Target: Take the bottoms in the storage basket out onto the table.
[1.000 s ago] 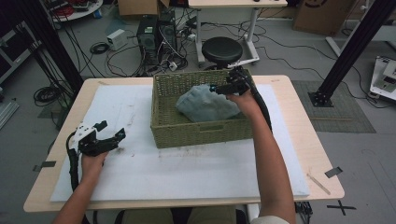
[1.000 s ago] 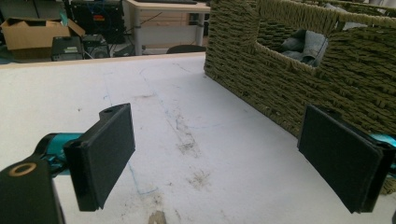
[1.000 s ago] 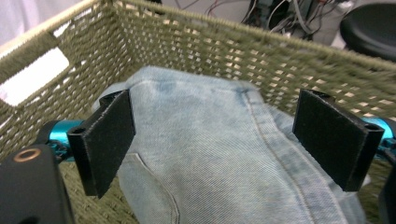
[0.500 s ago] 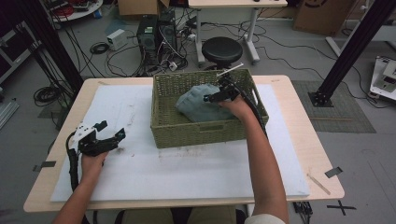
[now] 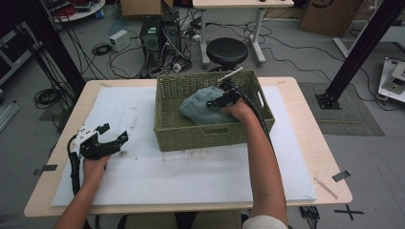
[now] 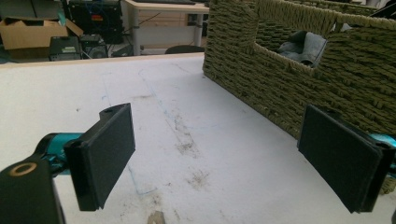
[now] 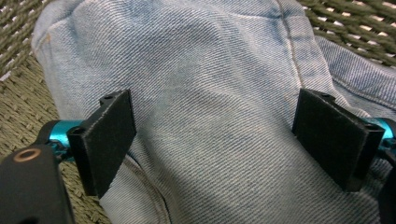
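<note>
Table (image 5: 191, 181): white mat, unchanged.
Right gripper (image 5: 220, 101): jaws wide, has moved down onto jeans (image 5: 203, 109) in basket (image 5: 210, 136).
Left gripper (image 5: 111, 140): wide, unmoved.

A wooden table (image 5: 305, 114) carries a white mat (image 5: 191, 176) and wicker basket (image 5: 210, 136)

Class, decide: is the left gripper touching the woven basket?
Apart. In the high view the left gripper rests over the white mat, with bare mat between it and the woven basket. The left gripper view shows its jaws open on nothing.
</note>
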Tool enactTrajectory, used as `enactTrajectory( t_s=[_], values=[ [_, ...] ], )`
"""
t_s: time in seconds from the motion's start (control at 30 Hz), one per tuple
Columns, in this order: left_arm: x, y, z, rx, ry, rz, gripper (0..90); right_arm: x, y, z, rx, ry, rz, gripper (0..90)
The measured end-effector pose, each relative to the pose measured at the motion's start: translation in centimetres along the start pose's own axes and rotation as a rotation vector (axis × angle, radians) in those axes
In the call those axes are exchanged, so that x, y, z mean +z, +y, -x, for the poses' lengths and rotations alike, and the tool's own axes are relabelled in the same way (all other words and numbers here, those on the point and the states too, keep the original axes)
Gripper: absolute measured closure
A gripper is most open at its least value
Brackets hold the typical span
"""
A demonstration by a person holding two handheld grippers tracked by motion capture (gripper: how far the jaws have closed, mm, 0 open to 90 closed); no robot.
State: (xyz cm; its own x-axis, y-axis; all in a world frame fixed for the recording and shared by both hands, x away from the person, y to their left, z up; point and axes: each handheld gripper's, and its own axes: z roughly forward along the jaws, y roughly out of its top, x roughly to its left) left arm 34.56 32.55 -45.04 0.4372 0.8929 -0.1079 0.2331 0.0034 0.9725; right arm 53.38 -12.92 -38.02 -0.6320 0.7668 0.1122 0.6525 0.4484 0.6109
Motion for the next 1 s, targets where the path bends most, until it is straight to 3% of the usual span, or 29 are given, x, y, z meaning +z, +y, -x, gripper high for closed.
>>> enactTrajectory(
  t_s=[0.17,0.2,0.33,0.43,0.5,0.6,0.77,0.8,0.83,0.9,0.93,1.0],
  values=[
    [0.0,0.0,0.0,0.003,-0.001,-0.001,11.3,0.1,0.0,-0.1,-0.011,-0.011,-0.015,19.3],
    [0.0,0.0,0.0,0.003,-0.001,0.000,11.3,0.1,0.0,-0.1,-0.024,-0.041,-0.031,28.4],
    [0.0,0.0,0.0,0.003,-0.001,0.000,11.3,0.3,0.1,-0.2,-0.053,-0.074,-0.063,38.0],
    [0.0,0.0,0.0,0.003,-0.001,-0.001,11.5,0.3,0.3,-0.4,-0.070,-0.096,-0.083,53.1],
    [0.0,0.0,0.0,0.002,-0.001,-0.001,11.6,0.2,0.4,-0.4,-0.058,-0.103,-0.095,69.2],
    [0.0,0.0,0.0,0.001,-0.001,-0.001,11.7,0.0,0.6,-0.5,-0.025,-0.107,-0.107,74.2],
    [0.0,0.0,0.0,-0.003,-0.003,0.001,11.7,-1.2,0.6,-0.3,-0.001,-0.102,-0.036,76.8],
    [0.0,0.0,0.0,0.000,-0.002,0.001,11.7,-1.6,0.6,-0.3,0.007,-0.100,-0.008,77.0],
    [0.0,0.0,0.0,-0.002,-0.003,0.001,11.7,-2.4,0.5,-0.1,0.029,-0.087,0.054,77.2],
    [0.0,0.0,0.0,-0.001,-0.002,-0.001,11.7,-2.8,0.4,0.0,0.045,-0.079,0.086,77.3],
    [0.0,0.0,0.0,0.000,-0.002,-0.001,11.8,-3.6,0.2,0.2,0.065,-0.061,0.142,77.4],
    [0.0,0.0,0.0,0.000,0.000,-0.001,12.0,-4.3,0.0,0.3,0.085,-0.046,0.198,77.4]
  ],
)
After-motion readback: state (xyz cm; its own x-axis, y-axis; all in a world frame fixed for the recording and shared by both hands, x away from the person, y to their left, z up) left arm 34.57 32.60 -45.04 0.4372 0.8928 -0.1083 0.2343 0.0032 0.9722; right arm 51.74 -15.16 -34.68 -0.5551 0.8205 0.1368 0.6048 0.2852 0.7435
